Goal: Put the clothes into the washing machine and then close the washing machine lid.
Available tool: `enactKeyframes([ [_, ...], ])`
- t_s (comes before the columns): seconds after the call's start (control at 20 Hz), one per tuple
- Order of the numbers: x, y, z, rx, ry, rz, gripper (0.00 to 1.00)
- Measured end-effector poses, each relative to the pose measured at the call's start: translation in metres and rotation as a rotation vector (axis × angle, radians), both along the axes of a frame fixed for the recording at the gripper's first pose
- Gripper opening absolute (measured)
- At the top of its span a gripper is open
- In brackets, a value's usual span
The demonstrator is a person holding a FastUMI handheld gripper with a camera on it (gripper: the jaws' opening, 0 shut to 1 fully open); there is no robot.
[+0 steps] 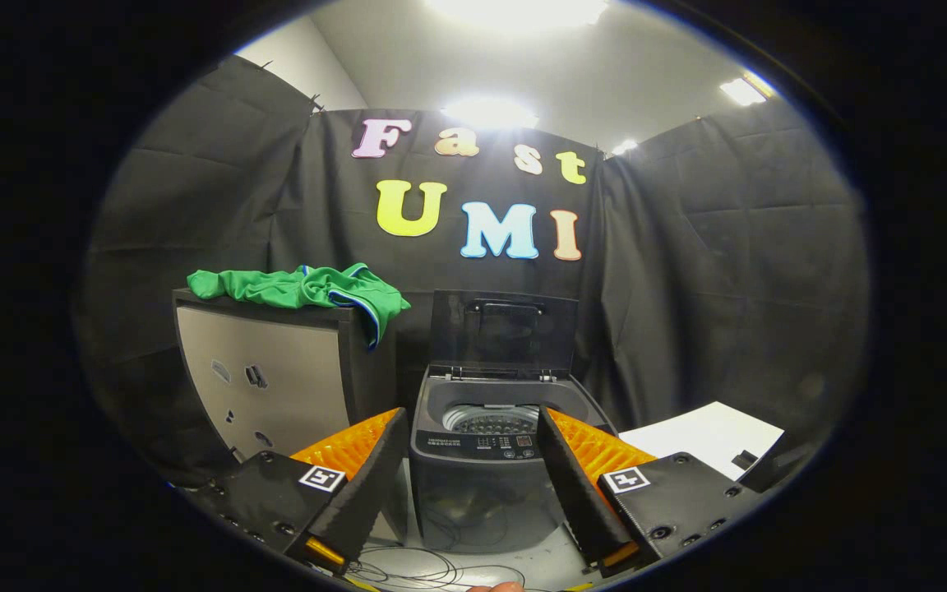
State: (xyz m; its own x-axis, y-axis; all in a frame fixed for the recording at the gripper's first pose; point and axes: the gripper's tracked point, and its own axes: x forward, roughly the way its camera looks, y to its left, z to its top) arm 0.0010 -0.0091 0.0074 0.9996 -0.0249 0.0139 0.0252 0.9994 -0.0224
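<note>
Hand-held gripper [473, 427] spread wide, empty; washing machine [482, 460] beyond, lid [504, 333] up; panel print unreadable.

Your gripper [473, 427] fingers, spread wide with nothing between them, hide both front corners of the washing machine [482, 460]. Its panel markings are too small to tell. Left of it, the cabinet [268, 378] conceals the garment's [309, 288] underside.

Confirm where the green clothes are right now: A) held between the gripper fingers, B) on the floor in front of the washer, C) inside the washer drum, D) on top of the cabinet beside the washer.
D: the green clothes lie on top of the cabinet beside the washing machine, whose lid stands open; the gripper is open and holds nothing.
</note>
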Motion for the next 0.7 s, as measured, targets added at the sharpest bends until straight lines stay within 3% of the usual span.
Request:
enactKeyframes([
  [0.7, -0.0012, 0.0025, -0.0059, -0.005, 0.014, -0.003, 0.98],
])
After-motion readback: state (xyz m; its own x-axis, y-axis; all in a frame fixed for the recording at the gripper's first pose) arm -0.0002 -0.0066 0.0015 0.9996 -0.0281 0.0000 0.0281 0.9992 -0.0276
